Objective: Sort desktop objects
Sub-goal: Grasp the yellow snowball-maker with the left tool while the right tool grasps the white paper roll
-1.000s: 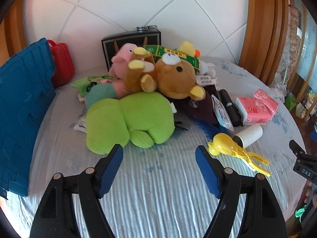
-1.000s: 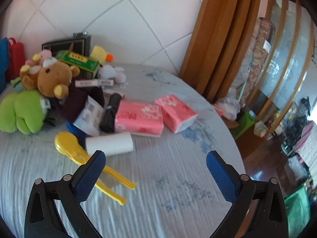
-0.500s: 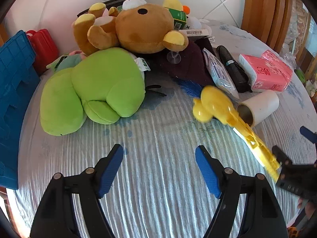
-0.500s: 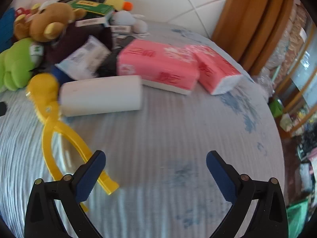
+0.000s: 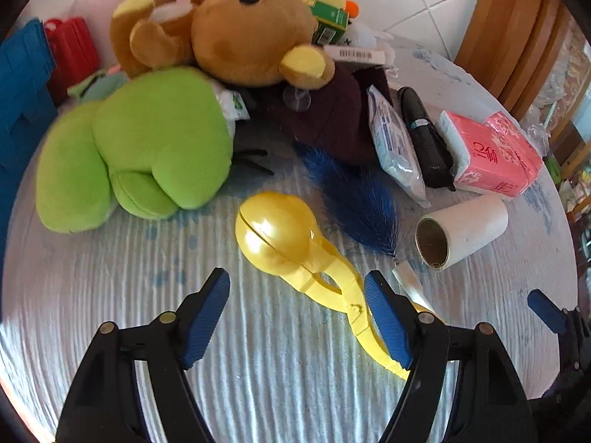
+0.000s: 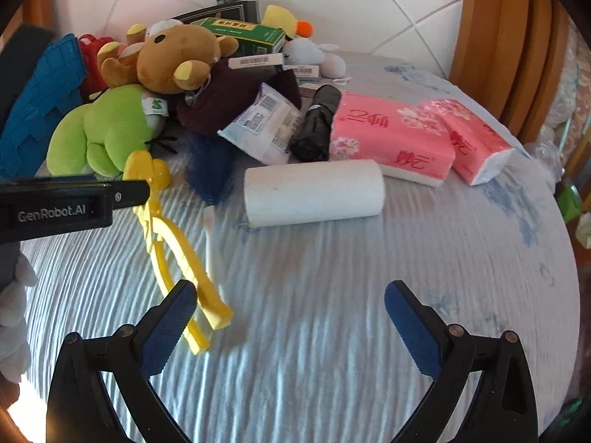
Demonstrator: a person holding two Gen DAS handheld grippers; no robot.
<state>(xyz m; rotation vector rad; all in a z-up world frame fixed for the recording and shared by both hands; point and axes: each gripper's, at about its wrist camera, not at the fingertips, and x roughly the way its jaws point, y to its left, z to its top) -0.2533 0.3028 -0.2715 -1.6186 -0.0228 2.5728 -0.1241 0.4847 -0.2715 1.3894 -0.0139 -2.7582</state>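
Along the left edge stands a blue crate [image 5: 22,110], hemming in a green plush [image 5: 140,144] and a brown bear [image 5: 251,37] stacked loosely above it; a careless brush could tumble that pile. Centre, a yellow scoop [image 5: 280,236] lies on the striped desk [image 5: 129,295], its handles running under the left tool [image 5: 297,313], whose jaws are spread and pinch nothing. Closing there would likely catch only one thin handle, and the scoop could twist or slip. Beside it, a white roll [image 6: 314,192] may roll away if nudged. Rightward, the right tool [image 6: 282,323], also spread and empty, hangs over bare cloth with ample room before the pink tissue packs [image 6: 391,136] and the rounded desk edge.
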